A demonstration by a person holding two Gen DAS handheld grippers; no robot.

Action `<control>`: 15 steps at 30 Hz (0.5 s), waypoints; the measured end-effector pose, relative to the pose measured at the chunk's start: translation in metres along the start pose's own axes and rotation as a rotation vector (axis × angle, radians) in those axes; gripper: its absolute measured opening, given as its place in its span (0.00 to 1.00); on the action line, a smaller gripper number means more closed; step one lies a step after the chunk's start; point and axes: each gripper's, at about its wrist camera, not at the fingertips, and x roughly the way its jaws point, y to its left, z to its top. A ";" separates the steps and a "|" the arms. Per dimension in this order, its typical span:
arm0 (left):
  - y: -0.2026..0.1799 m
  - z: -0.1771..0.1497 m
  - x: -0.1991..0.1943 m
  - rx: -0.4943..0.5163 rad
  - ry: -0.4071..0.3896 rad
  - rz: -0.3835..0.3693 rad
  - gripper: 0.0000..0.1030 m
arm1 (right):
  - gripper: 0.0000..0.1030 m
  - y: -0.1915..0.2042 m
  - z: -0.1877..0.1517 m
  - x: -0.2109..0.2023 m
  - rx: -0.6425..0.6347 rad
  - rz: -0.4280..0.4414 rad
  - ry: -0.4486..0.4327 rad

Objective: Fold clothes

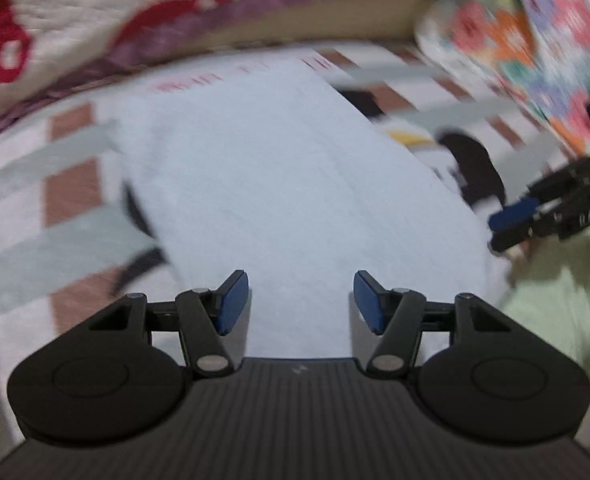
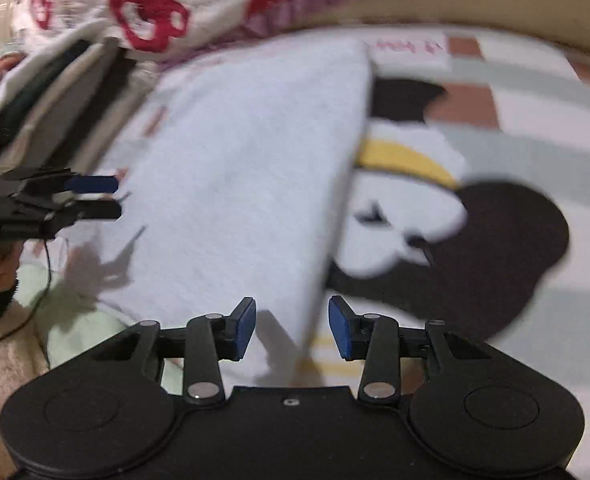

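Left wrist view: white cloth [image 1: 279,184] flat on striped bedspread [image 1: 75,184], long strip running toward far edge. Left gripper [image 1: 301,300] and right gripper [image 2: 291,328] both agape, empty, at near end. Fold stage unclear.

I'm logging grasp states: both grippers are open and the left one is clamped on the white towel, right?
Not quite. The left gripper is open too, holding nothing: the left wrist view shows its blue pads apart above the white towel. The right gripper is open as well.
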 end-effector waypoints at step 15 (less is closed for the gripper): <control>-0.014 0.001 0.004 0.030 -0.008 -0.209 0.58 | 0.62 -0.027 -0.032 0.024 0.417 0.356 -0.013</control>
